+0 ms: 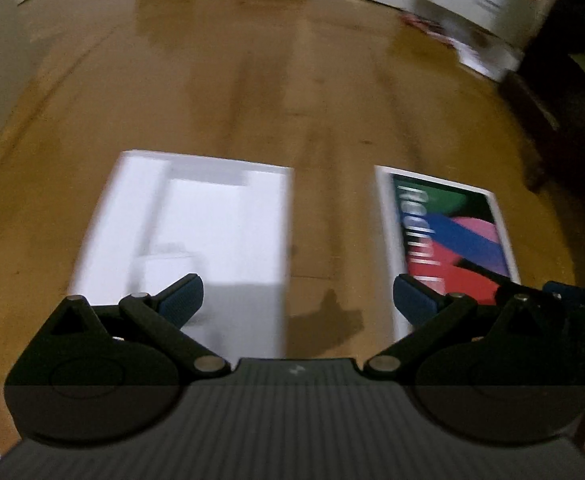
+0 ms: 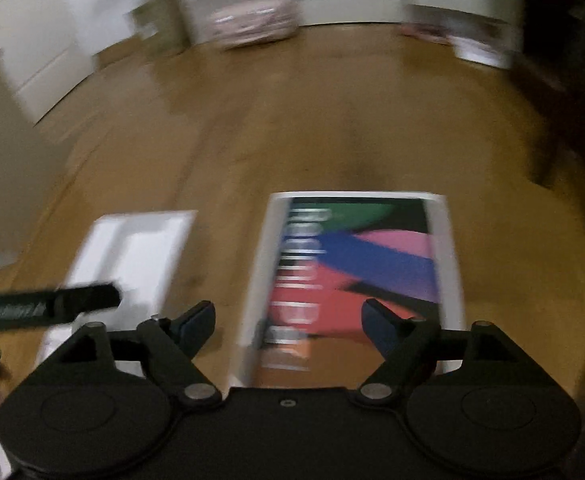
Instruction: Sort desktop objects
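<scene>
So the flat white rectangular box lid with the colourful green, blue, pink and red print (image 2: 356,276) is lying face up on the brown wooden desktop (image 2: 292,128), just to the right of the open white cardboard box base with its moulded inner tray (image 1: 196,232), a strip of bare wood sitting between them. I'm guessing they're parked side by side like that so the tray can get filled and the lid dropped on after. The lid's long axis is running away from the cameras toward the back of the desk, and the printed lettering is running along that same line, near its left edge. The right gripper (image 2: 288,326) is hanging over the lid's near end, jaws standing wide apart, nothing between them. The left gripper (image 1: 297,300) is sitting over the gap between tray and lid, jaws also spread and empty. Everything's pretty motion-blurred.
</scene>
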The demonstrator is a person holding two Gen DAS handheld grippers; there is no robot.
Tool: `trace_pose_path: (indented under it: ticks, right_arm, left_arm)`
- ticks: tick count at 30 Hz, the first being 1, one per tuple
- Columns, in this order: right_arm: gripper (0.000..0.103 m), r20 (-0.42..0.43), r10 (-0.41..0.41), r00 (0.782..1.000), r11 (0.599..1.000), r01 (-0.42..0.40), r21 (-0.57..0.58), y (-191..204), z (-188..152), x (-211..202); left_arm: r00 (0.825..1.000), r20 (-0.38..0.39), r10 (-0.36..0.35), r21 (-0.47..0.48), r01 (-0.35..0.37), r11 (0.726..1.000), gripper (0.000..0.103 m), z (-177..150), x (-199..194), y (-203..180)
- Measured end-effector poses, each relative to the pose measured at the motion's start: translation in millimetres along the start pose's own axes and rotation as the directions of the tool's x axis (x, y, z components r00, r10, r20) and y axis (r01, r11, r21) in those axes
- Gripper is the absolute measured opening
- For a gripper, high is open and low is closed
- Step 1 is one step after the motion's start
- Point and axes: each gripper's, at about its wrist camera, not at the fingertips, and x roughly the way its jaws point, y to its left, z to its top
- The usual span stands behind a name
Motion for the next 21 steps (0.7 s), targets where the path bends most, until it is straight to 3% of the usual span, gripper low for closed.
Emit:
trace_pose_path:
  ticks: [4,7,11,21]
  right_arm:
    - [0.085,0.008,-0.001,1.000,0.989,0.000,0.146,-47,-6,3]
    - [0.085,0.000,-0.039,0.999,0.972,0.038,0.230,-66,-14,13]
    - [0.085,-0.027,-0.047,0.999,0.964,0.053,0.262,-79,-27,31]
    - [0.085,-0.079,-0.042,0.996,0.949,0.064,0.308,-91,-46,55]
  left_arm:
    - [0.999,-0.030,-0.037,0.026,0.037,0.999,0.103,-13,12,-35]
    - [1.000,-0.028,-0.009,0.099,0.012,0.995,0.103,-20,20,-59]
    - [0.999,-0.044,-0.009,0.187,0.017,0.982,0.103,-27,34,-76]
    - [0.997,-0.068,-0.028,0.192,0.041,0.981,0.103,-33,54,-86]
